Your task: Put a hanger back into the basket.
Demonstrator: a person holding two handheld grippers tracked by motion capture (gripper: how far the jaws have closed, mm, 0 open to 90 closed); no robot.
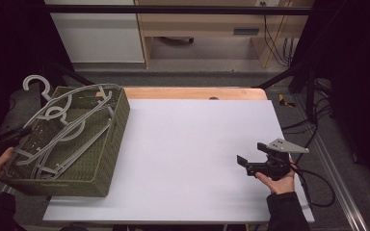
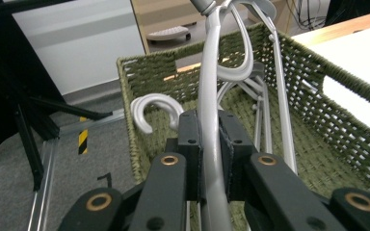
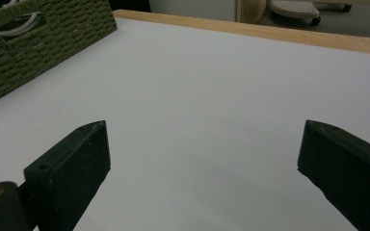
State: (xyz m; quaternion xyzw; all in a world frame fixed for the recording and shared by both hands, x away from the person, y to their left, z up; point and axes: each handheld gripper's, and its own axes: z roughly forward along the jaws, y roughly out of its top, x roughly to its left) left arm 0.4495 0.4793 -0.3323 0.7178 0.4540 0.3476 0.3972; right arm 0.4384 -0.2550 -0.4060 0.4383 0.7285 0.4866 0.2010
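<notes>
High view has my left gripper [image 1: 9, 135] at the left edge of the green woven basket [image 1: 111, 144], which sits on the left end of the white table [image 1: 197, 154]. Left gripper view shows its 2 black jaws clamped on the grey bar of 1 plastic hanger [image 2: 211, 110], which rises out of the basket among the other grey hangers [image 1: 62, 130] piled inside. My right gripper [image 1: 250, 166] rests in my hand [image 1: 279, 183] near the table's right edge, well apart from the basket. Right gripper view shows its 2 jaws standing wide apart over bare white tabletop, nothing between them.
</notes>
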